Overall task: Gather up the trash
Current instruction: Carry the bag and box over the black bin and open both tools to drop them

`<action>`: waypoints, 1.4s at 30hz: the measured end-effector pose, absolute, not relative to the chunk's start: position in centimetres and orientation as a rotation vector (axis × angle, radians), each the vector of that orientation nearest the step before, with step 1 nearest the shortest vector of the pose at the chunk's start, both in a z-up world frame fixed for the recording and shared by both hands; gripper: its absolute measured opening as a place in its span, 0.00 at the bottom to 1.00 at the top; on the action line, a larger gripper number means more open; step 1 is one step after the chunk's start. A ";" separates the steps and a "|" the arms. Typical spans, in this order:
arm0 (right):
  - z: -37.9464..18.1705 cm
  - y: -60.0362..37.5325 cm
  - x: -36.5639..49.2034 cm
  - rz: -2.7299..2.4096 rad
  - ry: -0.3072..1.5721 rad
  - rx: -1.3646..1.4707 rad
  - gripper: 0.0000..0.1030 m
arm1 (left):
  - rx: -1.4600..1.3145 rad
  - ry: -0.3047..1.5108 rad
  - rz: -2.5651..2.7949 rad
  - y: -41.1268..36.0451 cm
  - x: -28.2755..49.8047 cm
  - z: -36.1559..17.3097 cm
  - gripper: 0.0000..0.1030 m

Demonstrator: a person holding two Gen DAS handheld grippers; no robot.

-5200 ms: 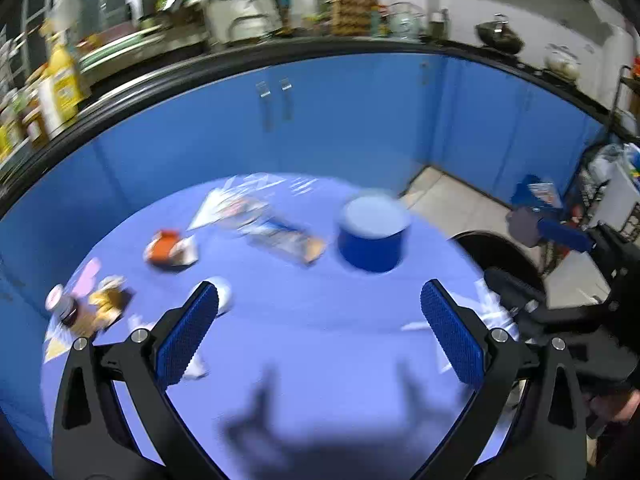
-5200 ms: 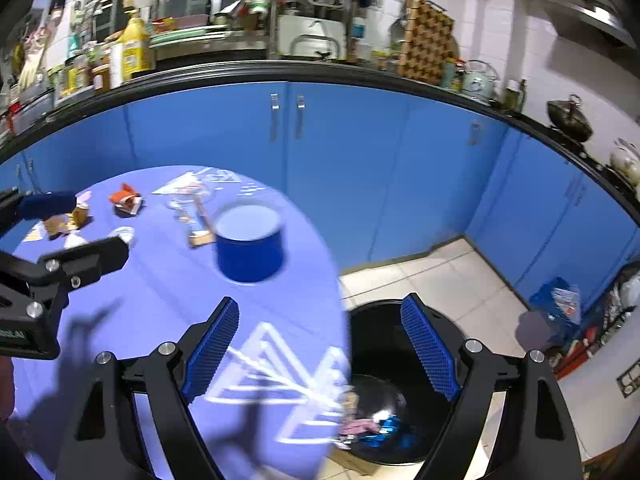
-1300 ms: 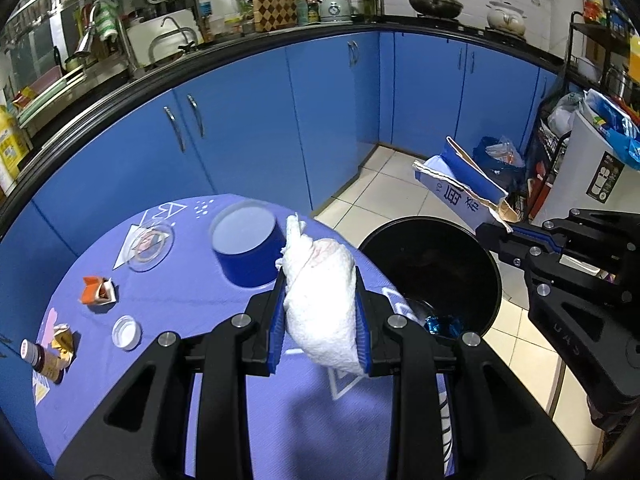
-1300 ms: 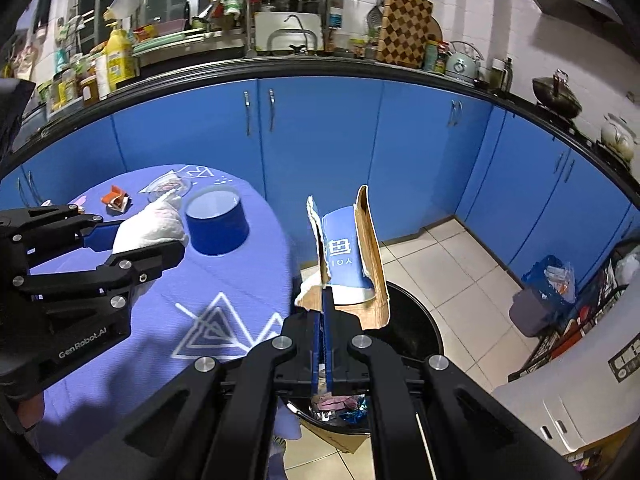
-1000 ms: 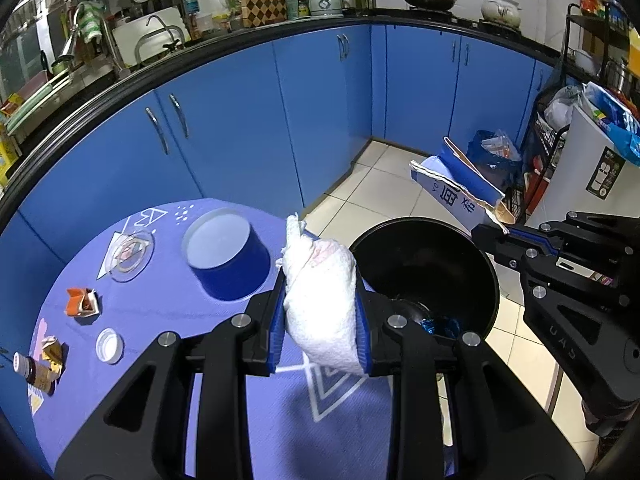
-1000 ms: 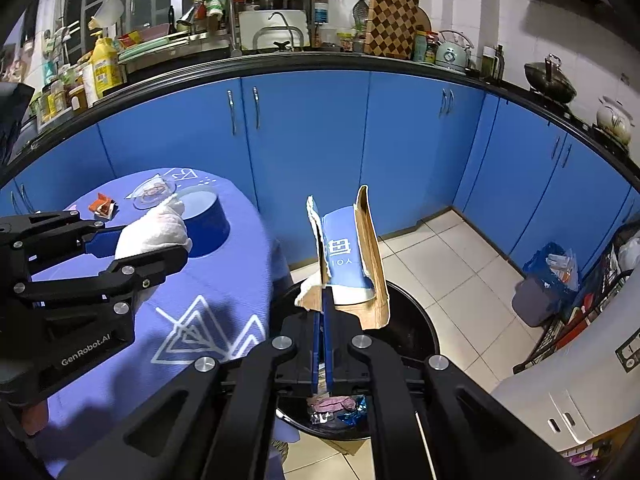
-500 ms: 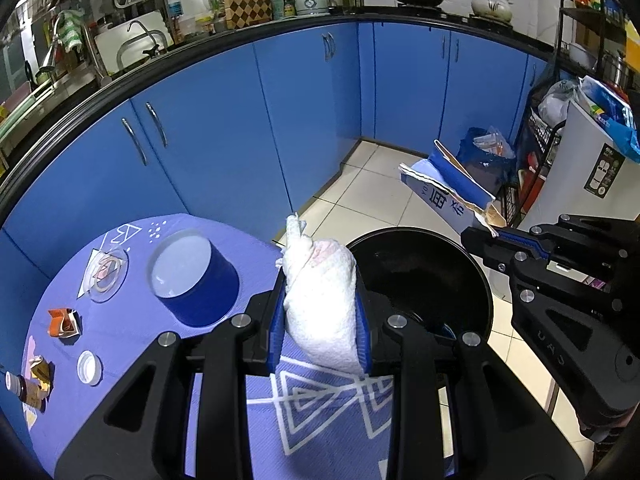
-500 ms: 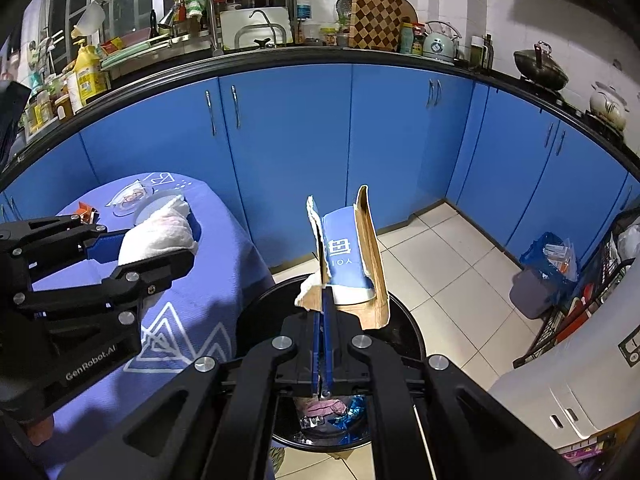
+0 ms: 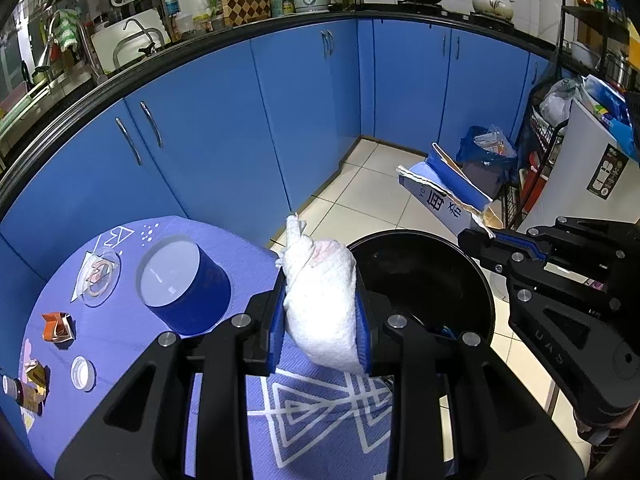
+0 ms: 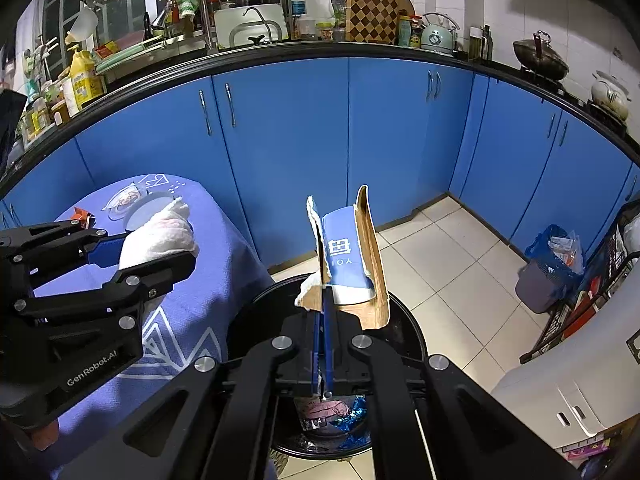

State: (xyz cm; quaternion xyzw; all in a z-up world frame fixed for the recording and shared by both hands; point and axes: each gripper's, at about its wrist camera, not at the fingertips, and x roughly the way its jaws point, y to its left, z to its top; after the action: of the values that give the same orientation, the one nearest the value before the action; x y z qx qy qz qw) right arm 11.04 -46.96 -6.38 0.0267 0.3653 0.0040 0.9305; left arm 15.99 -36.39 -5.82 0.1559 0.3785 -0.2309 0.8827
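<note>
Left hand-held gripper (image 9: 320,316): closed to a narrow gap on a crumpled white paper towel (image 9: 320,300), blue pads pressed into both flanks of the wad, which bulges above them with a twisted tail at top; it hangs over the edge of the desk (image 9: 132,344), just beside the rim of the black trash bin (image 9: 476,276). Judged handling: very light, soft and compressible, not fragile, not slippery; a grip across the thickest part suits it, and it may cling to the pads on release. Right hand-held gripper (image 10: 323,320): jaws nearly together, pinching a torn blue cardboard carton (image 10: 344,256) by its lower ragged edge, the piece standing upright above the bin mouth. Judged handling: light, fairly stiff sheet with torn flaps, apt to pivot or slip if held only by a thin edge; a bite on a doubled fold is safer. Bin: stands on the tiled floor against the desk, already holding pink and blue wrappers at its bottom. Desk, purple patterned cloth, remaining items: blue round tin (image 9: 184,292), clear plastic lid (image 9: 96,276), small orange wrapper (image 9: 58,326), white bottle cap (image 9: 83,373), small brown bottle (image 9: 18,390) with scraps at the near-left edge. Beyond: blue kitchen cabinets (image 9: 312,112).
</note>
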 end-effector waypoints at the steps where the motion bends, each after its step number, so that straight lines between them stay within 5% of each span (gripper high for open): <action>1: -6.4 -47.0 11.0 0.006 0.747 0.054 0.02 | 0.324 0.788 -0.481 -36.4 16.0 -5.8 0.29; 29: -7.1 -48.0 11.3 -0.072 0.767 0.027 0.04 | 0.313 0.795 -0.499 -37.1 16.2 -6.0 0.29; 31: -7.3 -48.2 11.3 -0.077 0.771 0.023 0.15 | 0.314 0.794 -0.504 -37.3 16.1 -6.0 0.29; 33: -7.2 -48.4 10.9 -0.088 0.742 0.025 0.77 | 0.318 0.793 -0.507 -37.6 16.1 -6.0 0.29; 42: -6.9 -49.4 10.2 -0.140 0.688 0.013 0.84 | 0.321 0.811 -0.522 -38.9 16.6 -6.6 0.29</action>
State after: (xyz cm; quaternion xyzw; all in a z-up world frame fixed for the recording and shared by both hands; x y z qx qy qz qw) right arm 10.15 -49.44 -6.93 0.0061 0.3370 -0.0687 0.9390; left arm 16.57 -38.92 -6.63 0.1537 0.3883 -0.2499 0.8736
